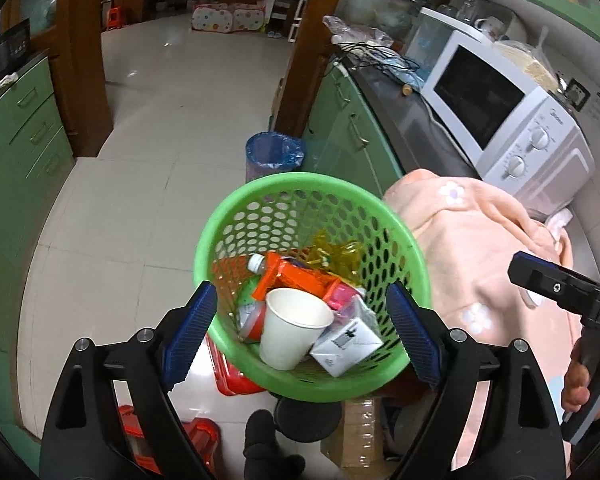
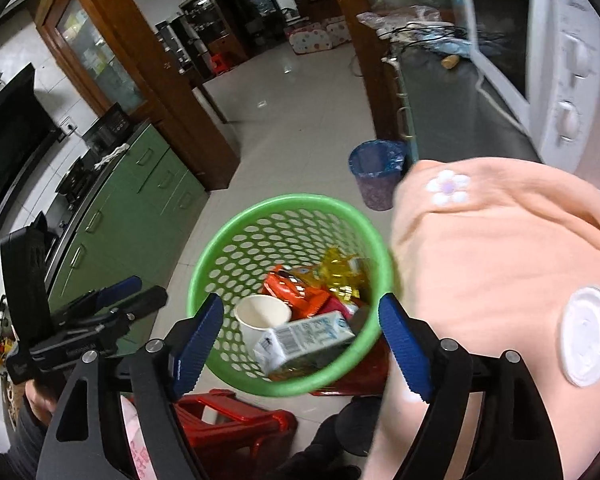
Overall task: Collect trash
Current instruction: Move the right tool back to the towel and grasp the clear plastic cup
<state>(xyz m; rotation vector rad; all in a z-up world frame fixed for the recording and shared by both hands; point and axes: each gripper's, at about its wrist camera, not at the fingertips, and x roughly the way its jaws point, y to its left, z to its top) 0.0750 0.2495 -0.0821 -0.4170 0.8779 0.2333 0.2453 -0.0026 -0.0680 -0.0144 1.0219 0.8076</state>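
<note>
Above the green basket (image 1: 400, 240) holding a paper cup (image 1: 292, 324) and carton (image 2: 304, 340), both sets of jaws stand apart and empty; next, swing the right gripper (image 2: 300, 344) to the white lid (image 2: 588, 336) on the peach cloth (image 2: 500, 248) and pinch its rim squarely

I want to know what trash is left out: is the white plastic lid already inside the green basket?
No, the white lid lies on the peach cloth, outside the green basket.
</note>
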